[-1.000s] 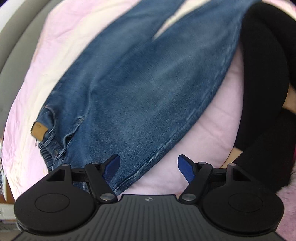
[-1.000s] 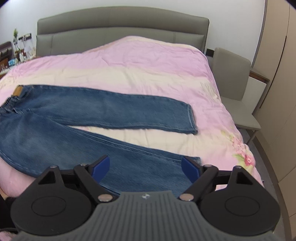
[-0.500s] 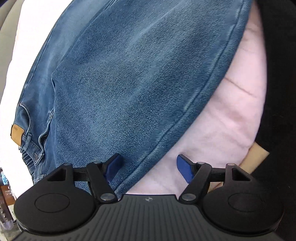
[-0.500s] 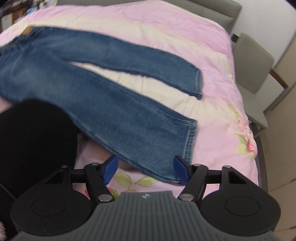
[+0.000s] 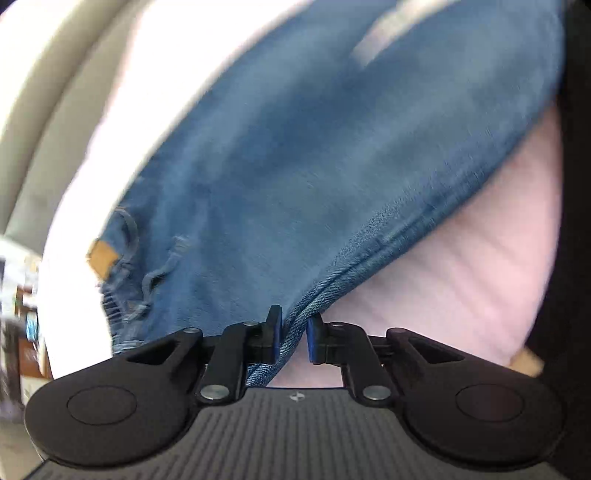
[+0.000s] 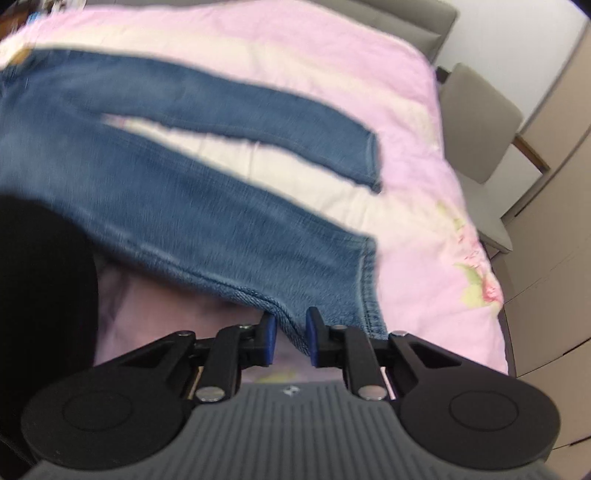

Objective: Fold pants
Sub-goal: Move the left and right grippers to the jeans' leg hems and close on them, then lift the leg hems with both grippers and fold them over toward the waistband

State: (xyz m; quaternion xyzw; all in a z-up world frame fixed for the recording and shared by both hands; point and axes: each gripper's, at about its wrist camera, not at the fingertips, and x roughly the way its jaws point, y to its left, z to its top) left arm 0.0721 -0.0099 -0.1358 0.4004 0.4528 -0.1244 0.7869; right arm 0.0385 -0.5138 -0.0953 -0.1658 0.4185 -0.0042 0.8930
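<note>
At the near edge of the bed (image 6: 424, 122), both grippers have just changed from jaws spread wide over the jeans (image 6: 184, 192) to a pinch on the denim. The left gripper (image 5: 293, 334) is closed on the outer side seam of the near leg, close to the waistband end, where a tan leather patch (image 5: 103, 256) shows. The right gripper (image 6: 290, 338) has its jaws closing on the same leg's outer edge, just short of the hem, with cloth between the pads. With that edge taken at both ends, the near leg looks ready to be lifted and laid over the far leg, which lies flat and apart from it, so the first fold is not yet made. The jeans lie spread across a pink and cream quilt (image 6: 369, 51); a grey padded headboard (image 6: 413, 22), a grey chair (image 6: 480, 122) and pale cupboard doors stand beyond.
</note>
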